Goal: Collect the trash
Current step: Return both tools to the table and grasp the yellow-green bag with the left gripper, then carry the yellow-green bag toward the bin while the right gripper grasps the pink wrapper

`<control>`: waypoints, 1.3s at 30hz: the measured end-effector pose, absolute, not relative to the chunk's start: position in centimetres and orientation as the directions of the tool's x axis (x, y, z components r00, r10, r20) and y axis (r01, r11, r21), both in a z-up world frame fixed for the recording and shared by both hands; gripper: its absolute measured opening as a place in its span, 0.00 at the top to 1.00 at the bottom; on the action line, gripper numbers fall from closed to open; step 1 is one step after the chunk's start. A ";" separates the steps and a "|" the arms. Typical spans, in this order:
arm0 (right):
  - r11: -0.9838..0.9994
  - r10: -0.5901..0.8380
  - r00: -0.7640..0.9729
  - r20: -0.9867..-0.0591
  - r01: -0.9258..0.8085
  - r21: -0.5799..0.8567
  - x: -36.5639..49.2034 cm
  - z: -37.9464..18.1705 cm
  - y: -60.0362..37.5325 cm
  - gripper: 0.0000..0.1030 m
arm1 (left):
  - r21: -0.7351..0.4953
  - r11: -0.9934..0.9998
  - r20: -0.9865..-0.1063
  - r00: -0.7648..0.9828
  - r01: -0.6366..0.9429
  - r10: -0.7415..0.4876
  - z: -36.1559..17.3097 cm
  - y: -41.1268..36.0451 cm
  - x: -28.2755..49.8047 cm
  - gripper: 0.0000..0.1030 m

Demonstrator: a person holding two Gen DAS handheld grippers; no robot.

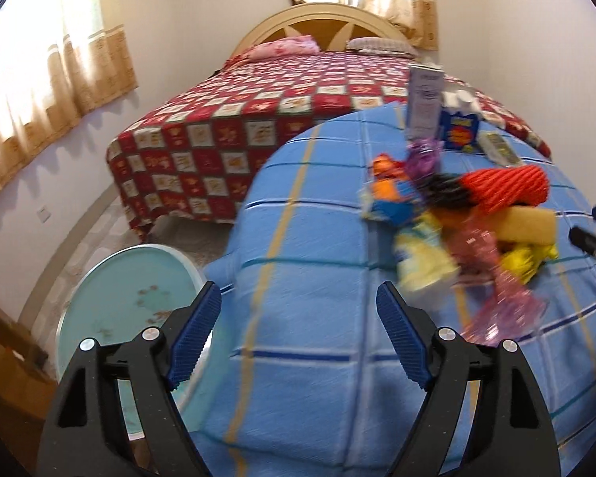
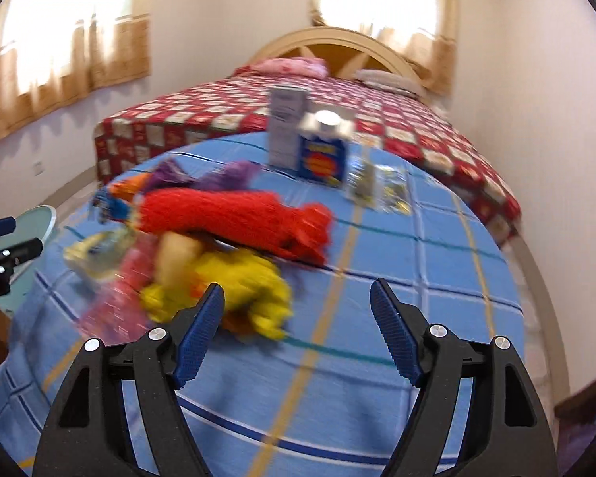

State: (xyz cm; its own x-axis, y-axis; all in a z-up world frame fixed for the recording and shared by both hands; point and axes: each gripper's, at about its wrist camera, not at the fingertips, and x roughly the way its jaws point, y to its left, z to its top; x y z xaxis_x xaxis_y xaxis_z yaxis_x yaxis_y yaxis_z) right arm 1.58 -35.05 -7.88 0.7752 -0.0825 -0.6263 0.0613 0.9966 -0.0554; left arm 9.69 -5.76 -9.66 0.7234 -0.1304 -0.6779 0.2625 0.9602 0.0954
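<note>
A heap of things lies on a table with a blue checked cloth (image 1: 310, 278): a red knitted piece (image 1: 504, 187), a yellow toy (image 2: 234, 290), a pink wrapper (image 1: 496, 298), a yellow-white packet (image 1: 421, 262), an orange-blue wrapper (image 1: 393, 194) and a purple wrapper (image 1: 427, 155). Behind them stand a tall white carton (image 1: 425, 95) and a blue carton (image 1: 463, 129). My left gripper (image 1: 298, 338) is open and empty over the cloth, left of the heap. My right gripper (image 2: 298, 330) is open and empty, its left finger just in front of the yellow toy. Both views are blurred.
A pale green round bin (image 1: 135, 298) stands on the floor left of the table. A bed with a red checked cover (image 1: 234, 119) lies behind the table. Flat foil packets (image 2: 381, 187) lie right of the blue carton. Curtained windows line the walls.
</note>
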 end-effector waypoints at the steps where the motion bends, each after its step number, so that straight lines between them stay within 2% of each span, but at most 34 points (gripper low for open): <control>1: 0.996 -0.089 0.774 -0.627 0.071 -0.054 1.3 -8.1 -35.5 0.27 | 0.093 0.959 -0.678 0.722 0.269 -0.137 -9.7 -6.3 9.7 0.23; 11: 0.994 -0.086 0.766 -0.637 0.105 -0.008 0.6 -9.8 -37.8 0.27 | 0.102 0.933 -0.708 0.684 0.344 -0.174 -10.7 -11.6 10.6 0.24; 13: 0.995 -0.082 0.767 -0.637 0.098 -0.009 0.5 -9.9 -37.6 0.27 | 0.108 0.924 -0.720 0.669 0.366 -0.181 -11.2 -12.1 10.7 0.37; 15: 0.995 -0.076 0.768 -0.635 0.095 -0.003 0.5 -10.0 -37.6 0.27 | 0.087 0.911 -0.741 0.638 0.403 -0.211 -11.7 -12.3 10.8 0.62; 16: 0.995 -0.074 0.769 -0.634 0.097 0.001 0.5 -10.0 -37.7 0.27 | 0.085 0.904 -0.750 0.625 0.418 -0.219 -11.9 -12.4 10.8 0.63; 17: 0.995 -0.072 0.770 -0.634 0.097 0.006 0.5 -10.1 -37.8 0.27 | 0.086 0.899 -0.749 0.623 0.429 -0.226 -11.9 -12.5 10.6 0.73; 19: 0.995 -0.068 0.770 -0.634 0.099 0.015 0.4 -10.1 -37.8 0.27 | 0.100 0.889 -0.744 0.626 0.448 -0.232 -11.7 -12.6 10.2 0.77; 26: 0.995 -0.059 0.776 -0.628 0.094 0.022 0.3 -10.0 -37.6 0.27 | 0.136 0.859 -0.703 0.659 0.493 -0.267 -9.4 -12.2 8.3 0.79; 32: 0.994 -0.065 0.777 -0.626 0.106 0.029 0.3 -9.9 -38.0 0.27 | 0.203 0.879 -0.668 0.717 0.432 -0.198 -8.4 -10.2 8.0 0.79; 39: 0.989 -0.080 0.785 -0.615 0.141 0.051 0.1 -9.3 -39.3 0.27 | 0.198 0.892 -0.662 0.727 0.406 -0.183 -7.5 -6.6 6.7 0.79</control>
